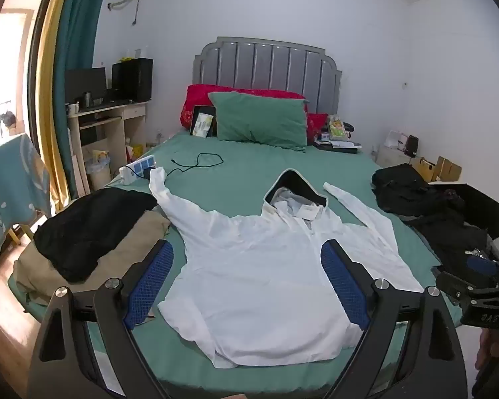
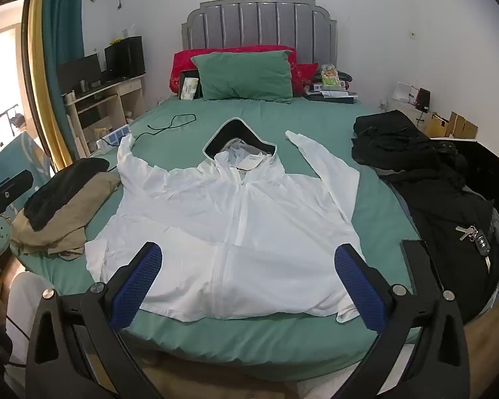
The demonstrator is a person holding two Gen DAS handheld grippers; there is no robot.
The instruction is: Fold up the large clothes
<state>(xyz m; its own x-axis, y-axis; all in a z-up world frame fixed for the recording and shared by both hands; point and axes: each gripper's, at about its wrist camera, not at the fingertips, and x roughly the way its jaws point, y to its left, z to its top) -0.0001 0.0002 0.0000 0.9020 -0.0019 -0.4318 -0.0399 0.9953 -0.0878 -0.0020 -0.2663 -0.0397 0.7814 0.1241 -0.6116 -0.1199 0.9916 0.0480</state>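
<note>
a white hooded jacket (image 2: 229, 229) lies spread flat, front up, on the green bed sheet (image 2: 189, 335), zipper closed and running straight away from me toward the headboard (image 2: 259, 23). so its long axis points from the hem, nearest the foot of the bed, up to the hood (image 2: 239, 139), and both sleeves fan outward and upward on either side.

the left gripper (image 1: 248, 272) hangs above the hem end with its jaws spread wide, nothing between the blue pads (image 1: 149, 286). the right gripper (image 2: 246, 272) hovers likewise, jaws wide apart and empty, the zipper line almost centred between its fingers. neither touches the cloth.

folding has not begun, by the look of it. the sleeve at the left of the view (image 2: 129, 163) reaches toward the tan and black pile of clothes (image 2: 60, 206) on the left gripper's side, so that hand seems the nearer one for it; the sleeve at the right of the view (image 2: 319, 163) stretches toward the black clothes and backpack (image 2: 449, 206), closer to the right gripper. each sleeve likely needs bringing inward across the zipper line first.
</note>
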